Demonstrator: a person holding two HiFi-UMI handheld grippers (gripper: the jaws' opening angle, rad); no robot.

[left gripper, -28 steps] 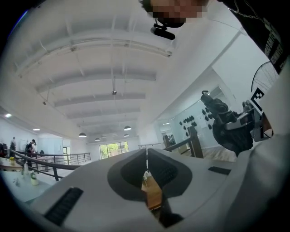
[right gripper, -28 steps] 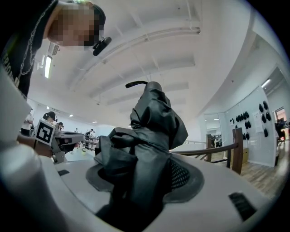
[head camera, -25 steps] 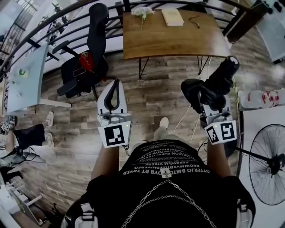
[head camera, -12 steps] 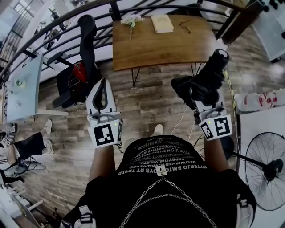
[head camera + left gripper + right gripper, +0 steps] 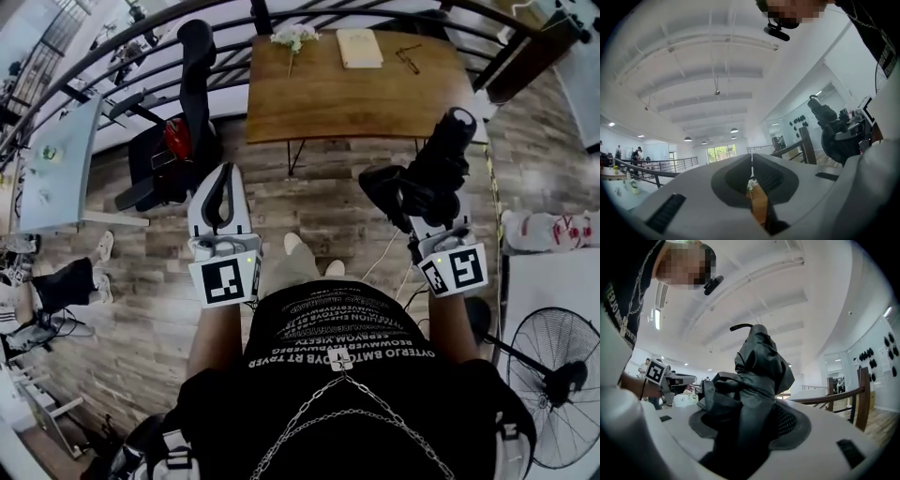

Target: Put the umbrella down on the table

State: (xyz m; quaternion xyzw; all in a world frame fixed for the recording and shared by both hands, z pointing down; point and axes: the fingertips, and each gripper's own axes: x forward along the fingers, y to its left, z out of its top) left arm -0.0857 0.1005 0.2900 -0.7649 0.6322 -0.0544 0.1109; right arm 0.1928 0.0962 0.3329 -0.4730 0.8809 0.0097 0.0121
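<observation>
Jaws of the right gripper [image 5: 429, 208] are clamped on the folded black umbrella [image 5: 442, 155], held over the floor short of the table [image 5: 356, 98]; the left gripper [image 5: 223, 183] has its jaws together, empty. I'd lay the umbrella flat on the table's bare near half, clear of the flowers [image 5: 292, 37], book [image 5: 360, 47] and glasses [image 5: 409, 54] at the far edge. I see no container on it.

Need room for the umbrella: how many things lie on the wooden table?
3, all along its far edge: white flowers at left, a book in the middle, glasses at right.
</observation>
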